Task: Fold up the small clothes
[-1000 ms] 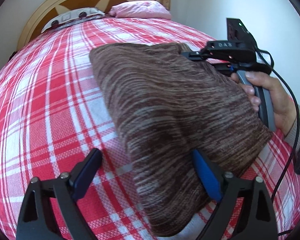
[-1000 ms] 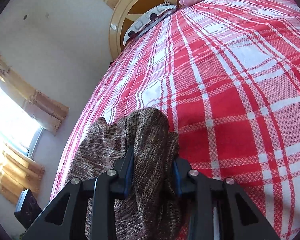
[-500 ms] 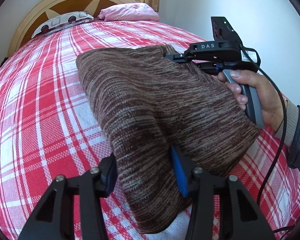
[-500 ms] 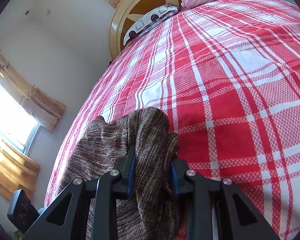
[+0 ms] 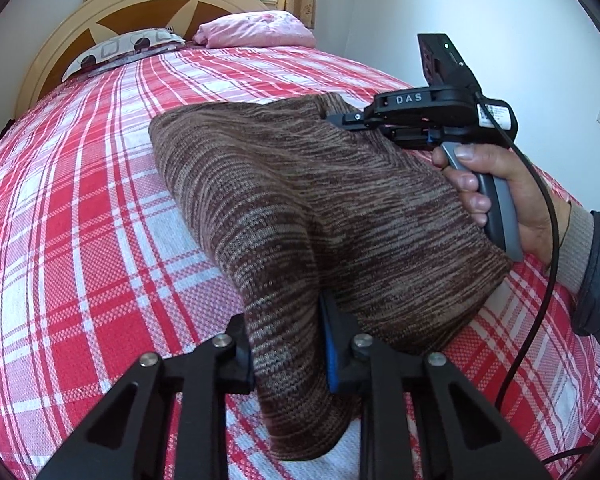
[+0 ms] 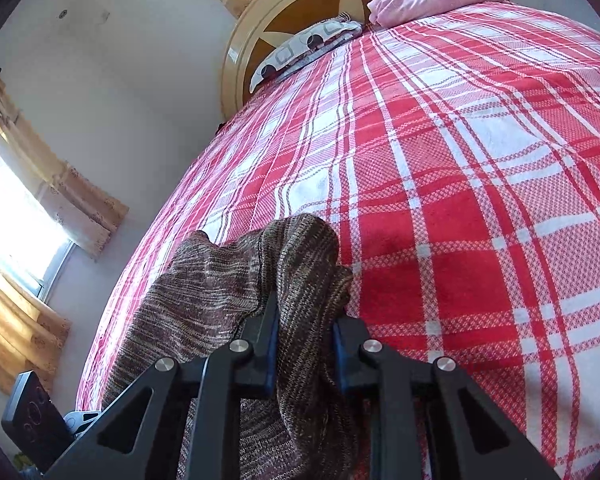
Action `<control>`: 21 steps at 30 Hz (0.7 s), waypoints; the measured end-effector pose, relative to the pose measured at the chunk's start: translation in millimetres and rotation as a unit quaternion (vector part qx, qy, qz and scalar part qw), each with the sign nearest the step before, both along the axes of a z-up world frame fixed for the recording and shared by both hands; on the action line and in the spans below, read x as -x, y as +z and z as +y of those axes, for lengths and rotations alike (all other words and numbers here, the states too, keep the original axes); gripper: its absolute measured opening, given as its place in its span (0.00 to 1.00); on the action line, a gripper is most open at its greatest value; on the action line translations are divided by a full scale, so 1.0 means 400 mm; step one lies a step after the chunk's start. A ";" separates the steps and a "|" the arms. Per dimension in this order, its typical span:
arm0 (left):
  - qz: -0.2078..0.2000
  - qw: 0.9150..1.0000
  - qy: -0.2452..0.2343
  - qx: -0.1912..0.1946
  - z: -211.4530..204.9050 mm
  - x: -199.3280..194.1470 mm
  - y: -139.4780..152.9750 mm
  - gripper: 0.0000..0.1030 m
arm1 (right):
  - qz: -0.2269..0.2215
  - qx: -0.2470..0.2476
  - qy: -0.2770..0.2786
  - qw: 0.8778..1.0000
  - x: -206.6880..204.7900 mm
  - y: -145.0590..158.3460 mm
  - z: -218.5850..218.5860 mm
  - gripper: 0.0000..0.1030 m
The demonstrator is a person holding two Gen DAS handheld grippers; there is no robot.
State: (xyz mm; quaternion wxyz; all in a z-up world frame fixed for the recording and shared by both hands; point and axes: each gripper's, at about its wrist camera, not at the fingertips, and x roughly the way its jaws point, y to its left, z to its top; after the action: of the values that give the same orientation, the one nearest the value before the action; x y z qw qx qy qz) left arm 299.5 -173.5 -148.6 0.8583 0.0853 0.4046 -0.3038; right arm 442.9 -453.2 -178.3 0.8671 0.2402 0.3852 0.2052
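Gripping knit (image 5: 300,200): L gripper (image 5: 288,356) and R gripper (image 6: 306,340) each clenched on an edge. Soft, light, stretchy; sags btwn grippers. Hold at corners, not mid-fabric.

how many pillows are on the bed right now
2, both at the headboard end: a pink pillow toward the right corner, and a white patterned pillow with dark circles to its left. The brown knit garment is nearer the camera; nothing else looks like a pillow.
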 end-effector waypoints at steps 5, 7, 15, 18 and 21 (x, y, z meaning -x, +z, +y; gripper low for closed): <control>0.002 1.000 0.002 -0.001 -0.002 -0.001 -0.002 0.24 | -0.001 0.004 0.001 1.000 0.002 0.001 0.002 0.21; 0.002 1.000 0.002 -0.003 -0.006 -0.005 -0.005 0.24 | 0.003 0.011 -0.001 1.000 -0.001 -0.001 0.006 0.21; -0.006 1.000 0.006 0.003 0.013 0.011 0.021 0.18 | -0.032 0.052 -0.002 0.998 0.028 0.046 0.034 0.20; -0.008 1.000 0.006 0.008 0.024 0.027 0.032 0.17 | -0.039 0.051 -0.003 0.998 0.041 0.070 0.041 0.19; -0.013 1.000 0.005 0.016 0.041 0.046 0.051 0.17 | -0.044 0.055 0.003 0.998 0.058 0.090 0.065 0.19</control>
State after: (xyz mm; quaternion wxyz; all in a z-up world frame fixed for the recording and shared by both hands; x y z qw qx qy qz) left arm 281.0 -157.2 -128.0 0.8663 0.0735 0.3892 -0.3044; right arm 419.7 -427.3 -142.5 0.8945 0.1816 0.3582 0.1966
